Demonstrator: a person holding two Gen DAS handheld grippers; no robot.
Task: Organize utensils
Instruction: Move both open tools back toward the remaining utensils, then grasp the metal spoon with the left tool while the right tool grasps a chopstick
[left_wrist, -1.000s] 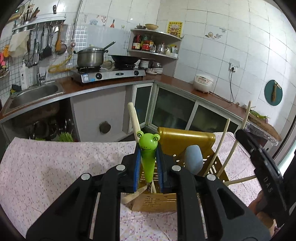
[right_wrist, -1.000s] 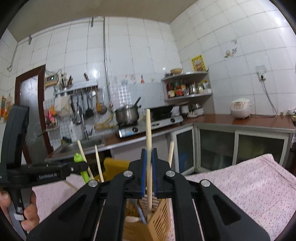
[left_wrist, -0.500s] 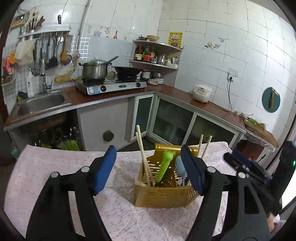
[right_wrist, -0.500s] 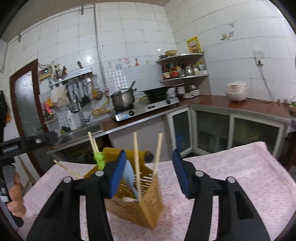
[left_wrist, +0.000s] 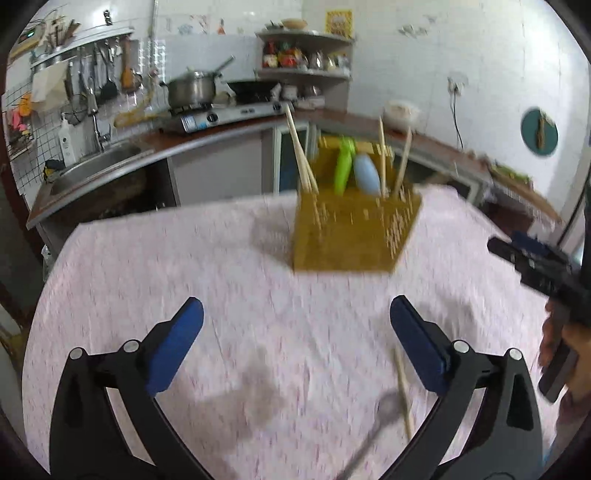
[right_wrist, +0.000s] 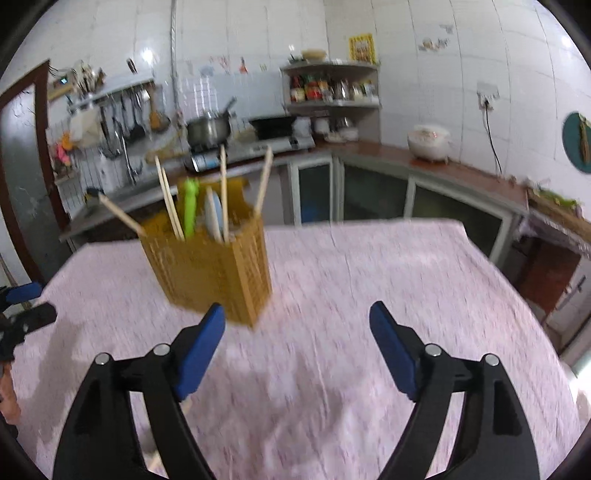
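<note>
Blurred yellow utensil basket (left_wrist: 351, 236), slots indistinct

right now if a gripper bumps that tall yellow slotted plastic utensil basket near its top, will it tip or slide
The tall yellow slotted plastic utensil basket probably tips: it stands narrow and high, with wooden chopsticks leaning out above its rim. Perforated plastic looks light, so on the pink cloth it may also skid.
</note>
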